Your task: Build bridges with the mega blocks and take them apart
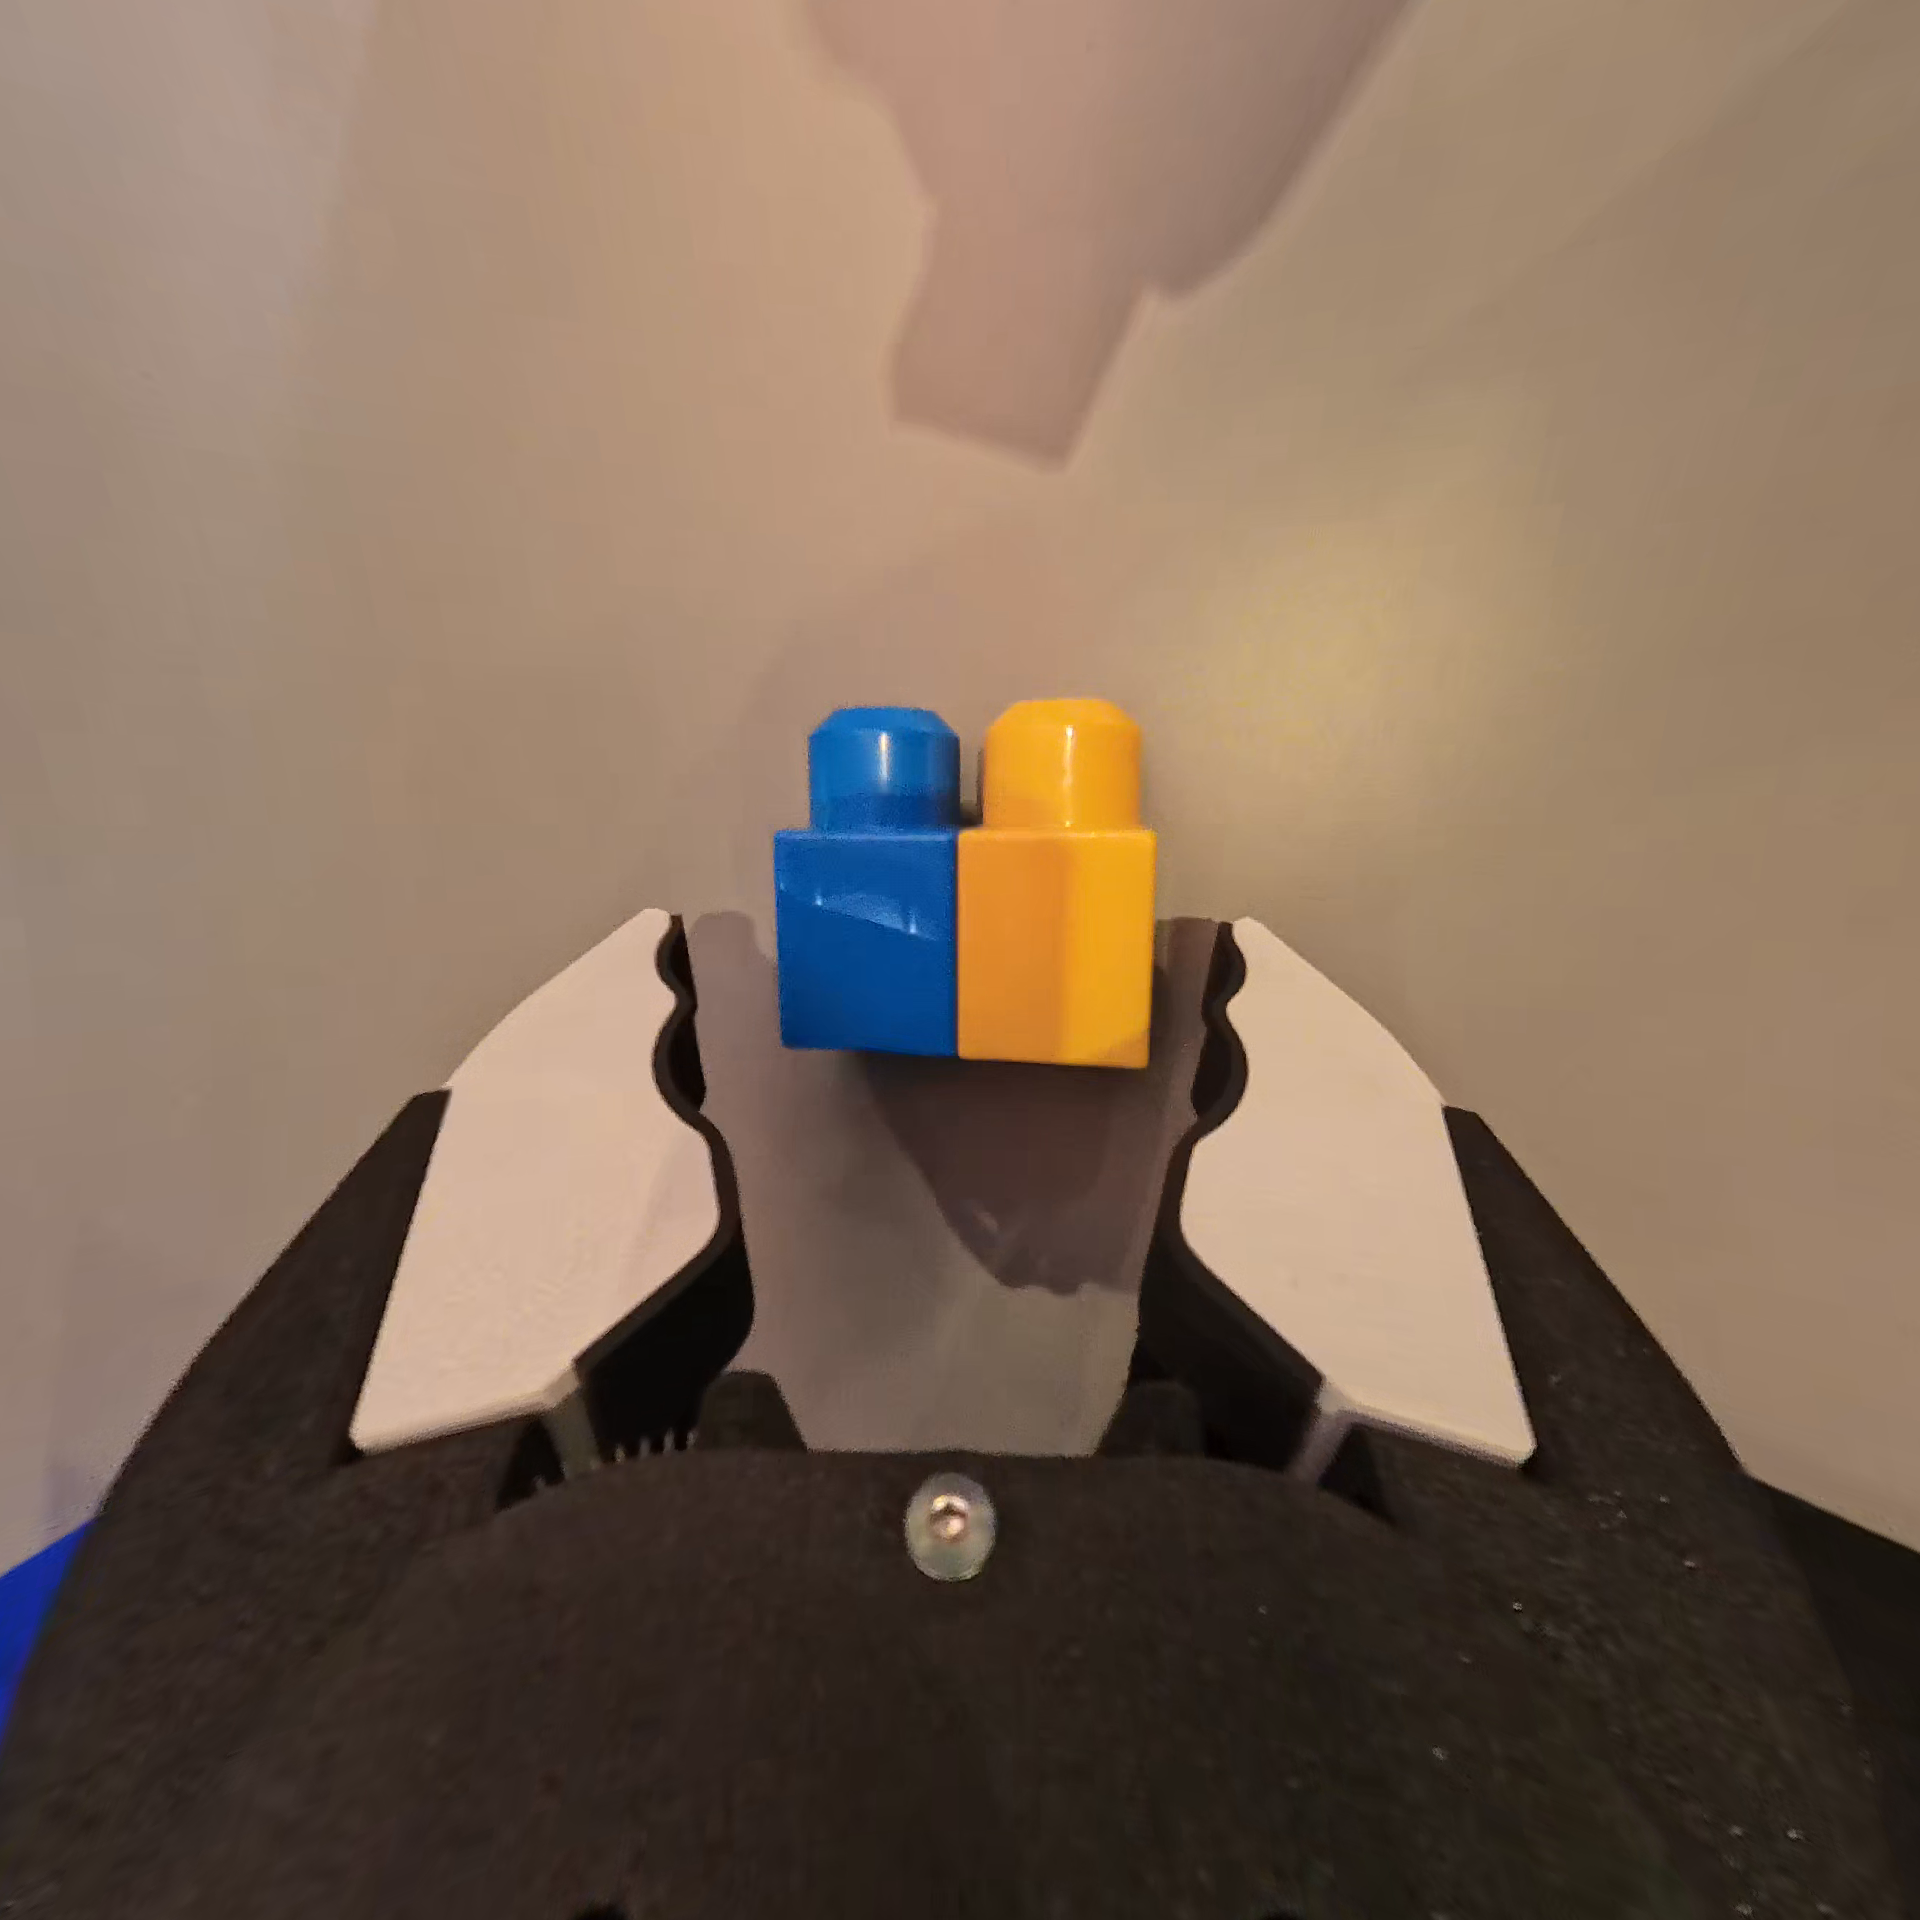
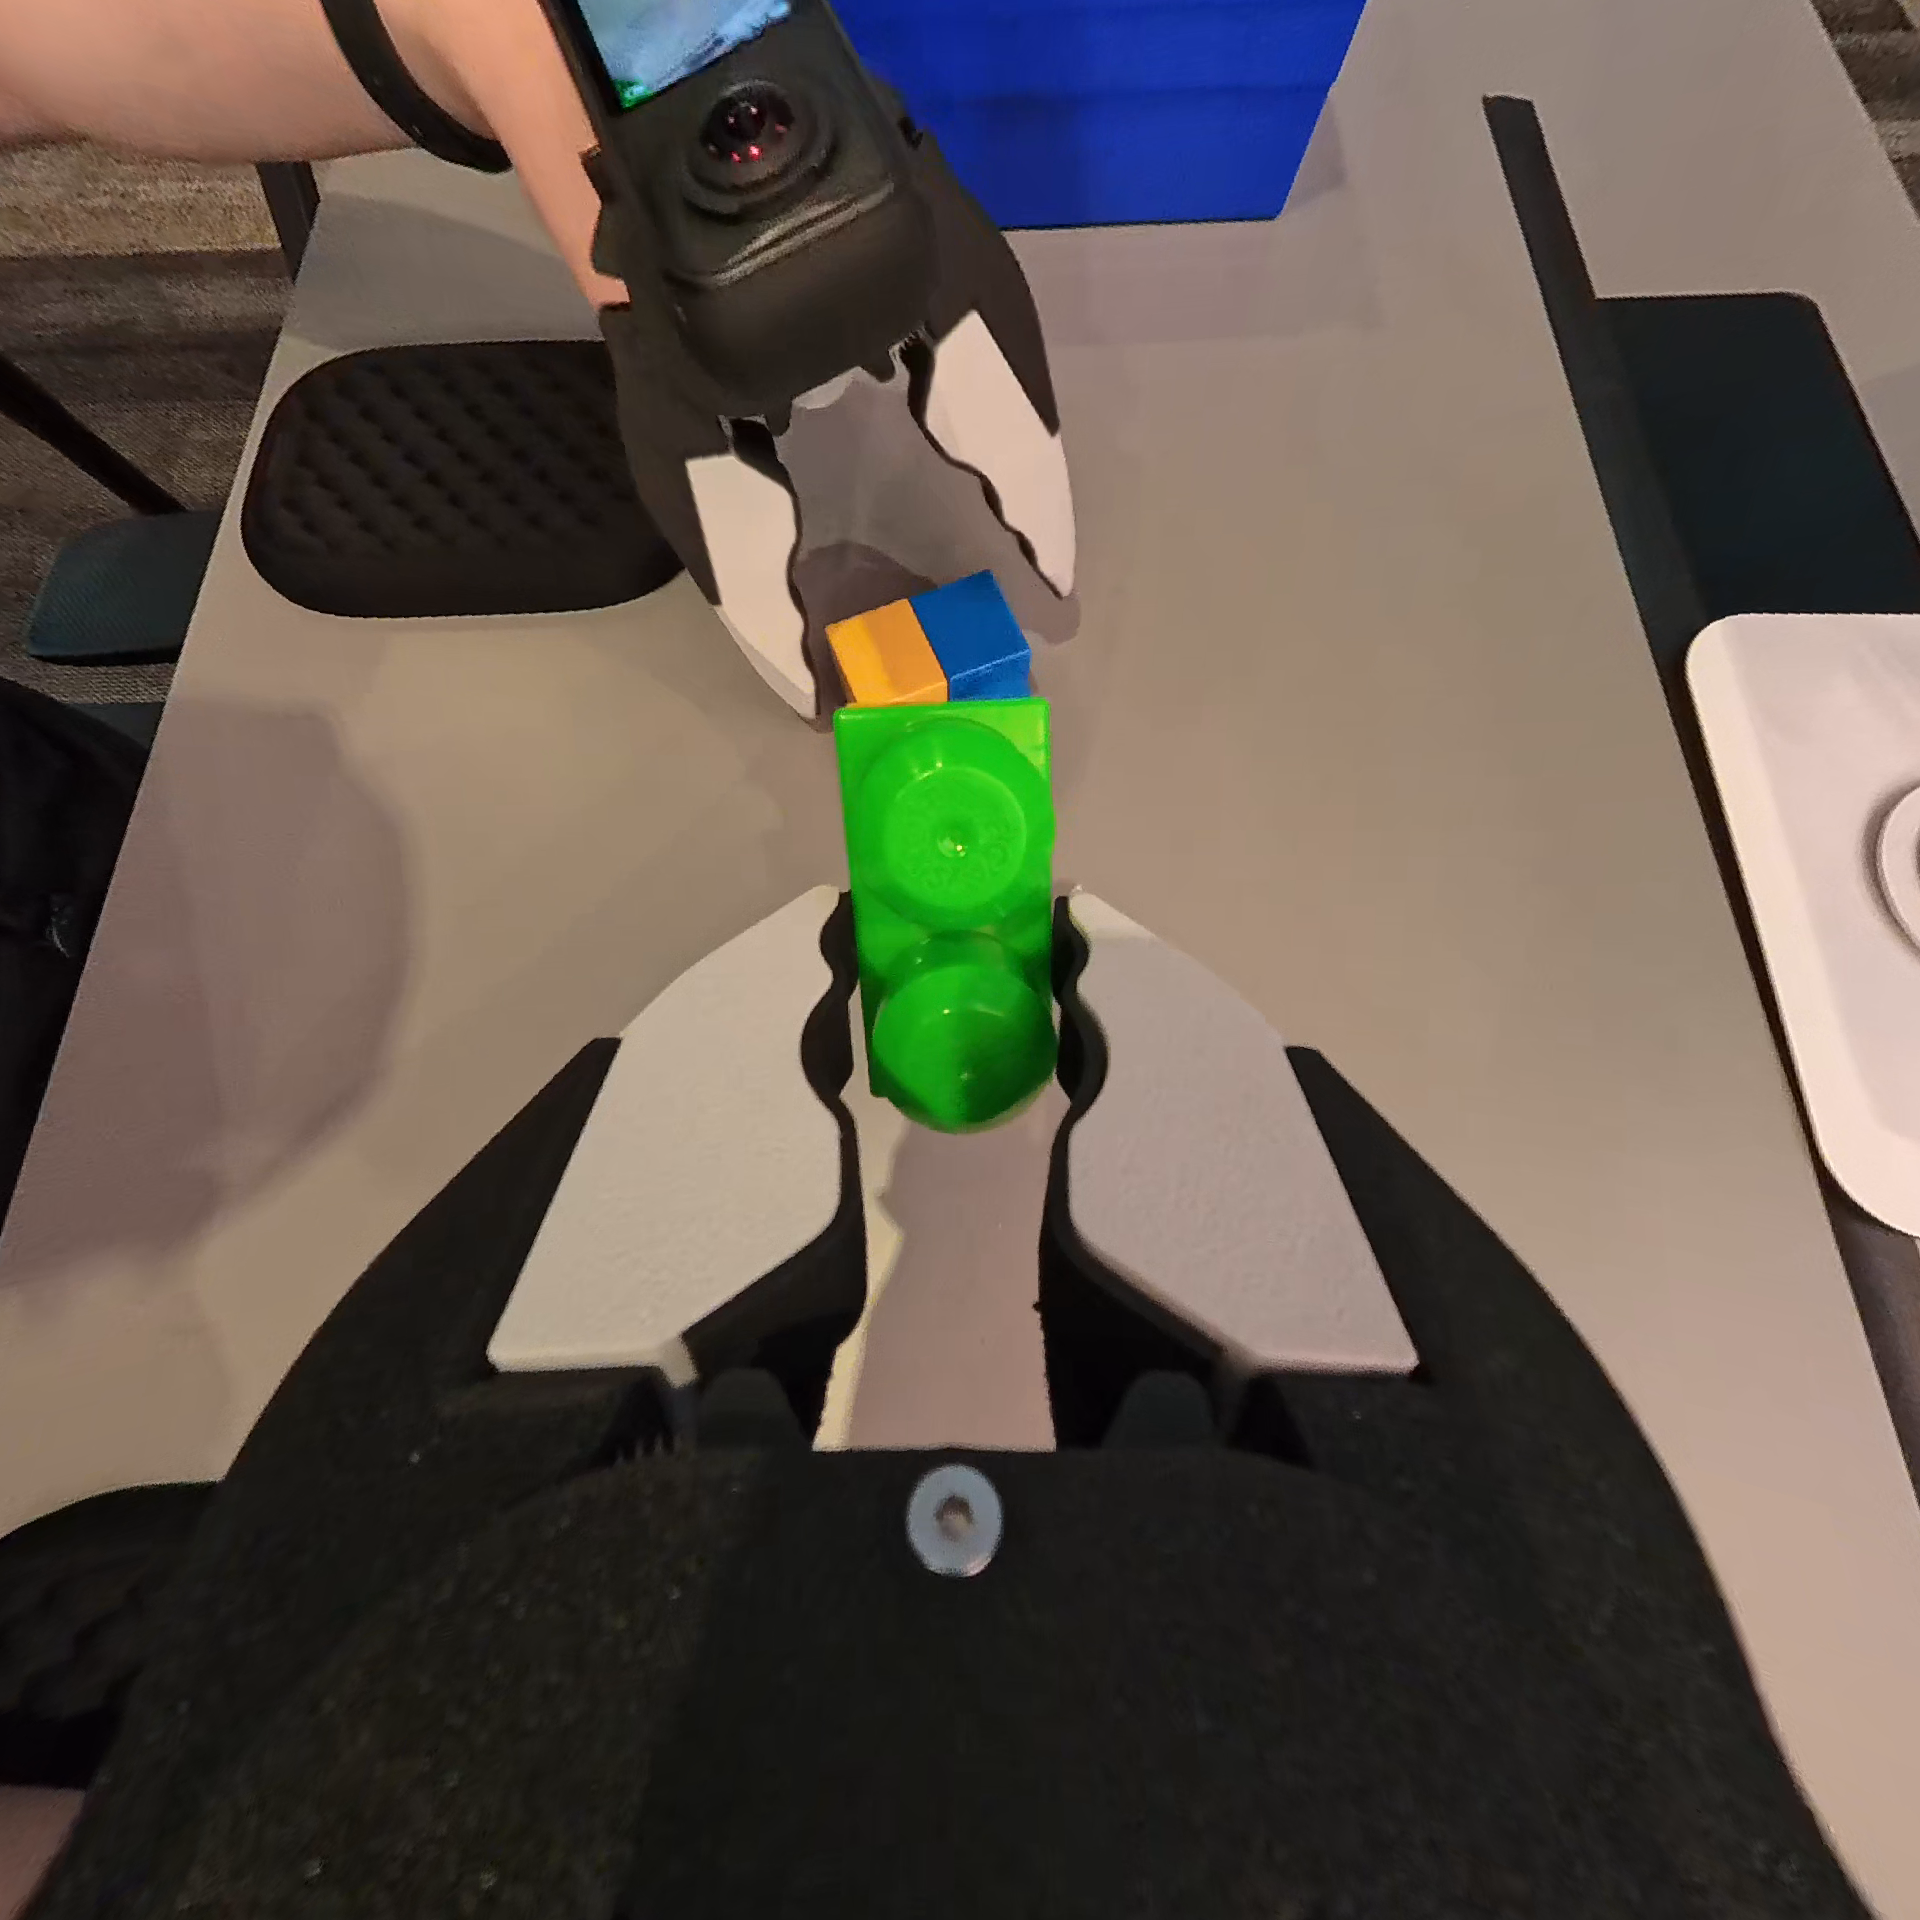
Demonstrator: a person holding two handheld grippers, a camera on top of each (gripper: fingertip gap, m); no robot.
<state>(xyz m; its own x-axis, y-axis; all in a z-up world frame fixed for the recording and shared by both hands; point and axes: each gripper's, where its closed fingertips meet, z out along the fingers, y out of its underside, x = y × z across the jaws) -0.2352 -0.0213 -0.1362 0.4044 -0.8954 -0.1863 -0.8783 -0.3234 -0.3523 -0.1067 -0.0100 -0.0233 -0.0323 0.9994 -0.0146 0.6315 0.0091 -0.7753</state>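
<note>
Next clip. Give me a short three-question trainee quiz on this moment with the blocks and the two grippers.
1. True or false: the right gripper is shut on the green block.
2. Which colour sits beside the blue block? A red, B yellow, C white.
3. Fill in: the left gripper fingers are ____ around the pair.

Key: 1 true. 2 B, the yellow block. 3 open.
</note>
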